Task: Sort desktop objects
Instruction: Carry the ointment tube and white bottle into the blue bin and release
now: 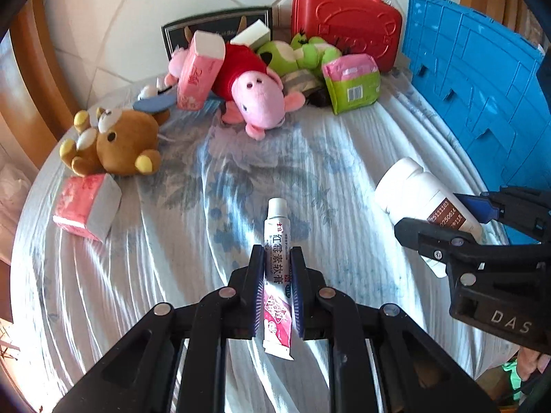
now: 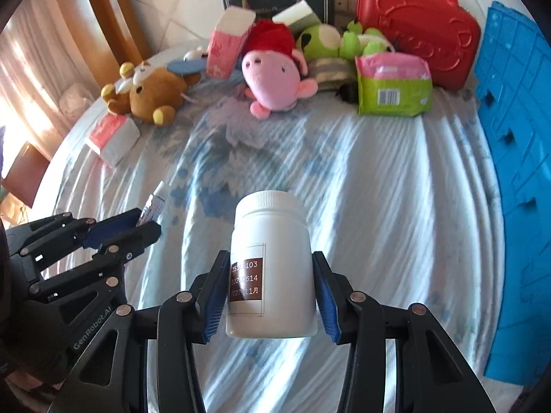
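Note:
A thin white and pink ointment tube points cap-forward above the flowered sheet, and my left gripper is shut on its middle. To its right, my right gripper holds a white screw-cap bottle with a brown date label. In the right wrist view that bottle stands between the blue pads of the right gripper, which press on both its sides. The left gripper with the tube shows at the lower left there.
A blue plastic crate stands along the right edge. At the back lie a red case, a pink pig plush, a green frog plush, a brown bear, tissue packs and a green pack.

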Demonstrator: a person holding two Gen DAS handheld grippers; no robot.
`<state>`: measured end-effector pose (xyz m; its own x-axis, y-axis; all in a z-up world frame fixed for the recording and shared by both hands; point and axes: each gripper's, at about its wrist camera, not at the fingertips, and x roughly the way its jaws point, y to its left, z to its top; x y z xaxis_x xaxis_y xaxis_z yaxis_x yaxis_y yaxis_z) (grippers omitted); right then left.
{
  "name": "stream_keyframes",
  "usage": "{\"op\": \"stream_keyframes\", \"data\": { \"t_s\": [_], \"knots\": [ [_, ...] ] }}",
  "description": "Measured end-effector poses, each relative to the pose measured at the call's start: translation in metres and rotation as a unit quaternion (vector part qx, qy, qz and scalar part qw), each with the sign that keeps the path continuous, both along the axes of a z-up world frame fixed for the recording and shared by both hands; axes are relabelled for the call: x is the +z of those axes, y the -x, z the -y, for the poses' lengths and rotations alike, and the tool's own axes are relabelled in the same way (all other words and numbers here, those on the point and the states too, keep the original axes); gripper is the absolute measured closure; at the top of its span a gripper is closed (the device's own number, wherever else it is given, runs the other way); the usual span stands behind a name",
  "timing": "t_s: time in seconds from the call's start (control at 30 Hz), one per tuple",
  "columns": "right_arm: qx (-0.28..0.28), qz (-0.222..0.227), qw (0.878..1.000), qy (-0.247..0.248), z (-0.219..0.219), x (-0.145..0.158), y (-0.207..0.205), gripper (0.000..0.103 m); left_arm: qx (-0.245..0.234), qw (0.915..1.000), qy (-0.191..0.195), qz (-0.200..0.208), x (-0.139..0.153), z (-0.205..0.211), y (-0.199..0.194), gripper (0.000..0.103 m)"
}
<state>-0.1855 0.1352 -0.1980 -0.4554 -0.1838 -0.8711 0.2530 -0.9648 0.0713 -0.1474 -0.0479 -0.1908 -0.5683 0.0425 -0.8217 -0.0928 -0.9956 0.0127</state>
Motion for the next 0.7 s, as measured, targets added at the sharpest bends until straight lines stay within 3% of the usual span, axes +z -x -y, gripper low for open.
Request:
{"op": "stream_keyframes", "data": {
  "t_s": [0.33,0.7],
  "knots": [
    [-0.044,-0.164,0.985,0.024,-0.043,0.123,-0.021,0.057,-0.045,0.991,0.003,-0.126,0.098,-0.059,0.005,0.088],
    [-0.147,-0.297,0.943,-0.004,-0.158,0.221,-0.077,0.057,-0.14,0.9645,-0.023,-0.223,0.183,-0.197,0.018,0.088]
  ]
}}
